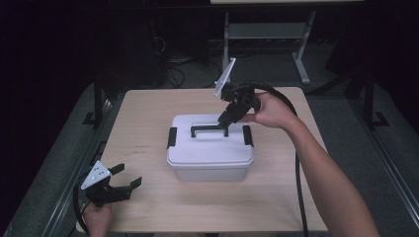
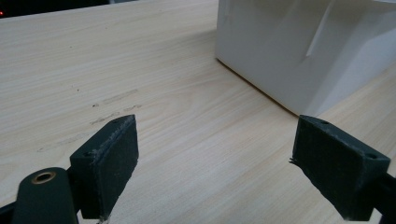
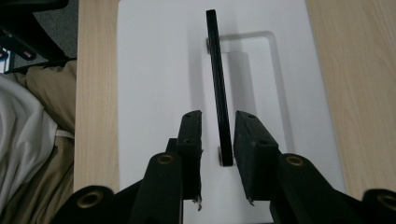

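Note:
A white plastic box [image 1: 210, 154] with a lid stands mid-table; black latches [image 1: 172, 138] sit at its two ends. Its black handle [image 1: 207, 129] stands raised off the lid. My right gripper [image 1: 226, 120] comes down on the handle's right end. In the right gripper view the right gripper [image 3: 218, 117] has a jaw on each side of the thin handle [image 3: 215, 56], with narrow gaps showing, over the white lid [image 3: 159, 70]. My left gripper [image 1: 127, 175] rests open near the front left corner. Wood shows between the left gripper [image 2: 217, 122] jaws, and the box wall [image 2: 299, 46] lies ahead.
The wooden table [image 1: 148, 123] has bare surface all round the box. Beyond its far edge are a metal stand [image 1: 301, 54] and cables [image 1: 173, 74] on the dark floor. Beige and white fabric [image 3: 32, 154] lies past the table edge in the right gripper view.

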The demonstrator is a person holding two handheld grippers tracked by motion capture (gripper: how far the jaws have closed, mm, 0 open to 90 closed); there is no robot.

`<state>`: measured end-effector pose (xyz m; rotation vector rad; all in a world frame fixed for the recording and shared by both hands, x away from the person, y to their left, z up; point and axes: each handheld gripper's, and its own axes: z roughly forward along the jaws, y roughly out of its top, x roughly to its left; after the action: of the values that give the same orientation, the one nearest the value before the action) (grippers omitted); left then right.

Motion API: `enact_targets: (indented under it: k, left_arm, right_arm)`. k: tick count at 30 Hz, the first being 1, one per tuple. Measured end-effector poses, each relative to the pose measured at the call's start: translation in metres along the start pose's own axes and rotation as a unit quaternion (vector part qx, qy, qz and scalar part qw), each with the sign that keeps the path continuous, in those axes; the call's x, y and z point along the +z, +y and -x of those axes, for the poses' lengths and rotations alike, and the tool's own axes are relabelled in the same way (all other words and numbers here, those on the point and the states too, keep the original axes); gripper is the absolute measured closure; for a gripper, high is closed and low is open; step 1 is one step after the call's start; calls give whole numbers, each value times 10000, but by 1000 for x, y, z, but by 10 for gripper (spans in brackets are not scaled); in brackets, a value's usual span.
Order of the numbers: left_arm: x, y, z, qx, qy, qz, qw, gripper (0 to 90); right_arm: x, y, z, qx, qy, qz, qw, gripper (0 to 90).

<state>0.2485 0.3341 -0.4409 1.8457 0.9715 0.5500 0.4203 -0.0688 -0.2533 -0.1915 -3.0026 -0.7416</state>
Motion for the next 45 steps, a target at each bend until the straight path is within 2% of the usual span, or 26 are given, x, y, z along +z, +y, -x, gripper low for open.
enact_targets:
  k: [21, 32, 45]
  left_arm:
    - [3, -1, -1, -5, 5, -75, 10000, 136]
    - [3, -1, -1, -9, 12, -79, 10000, 136]
    - [4, -1, -1, -4, 14, -88, 10000, 136]
  right_arm:
    - [-25, -33, -4, 309, -214, 145, 9992, 670]
    - [-30, -47, -5, 408, -265, 226, 9986, 651]
    - [-37, -62, -8, 566, -391, 267, 9973, 589]
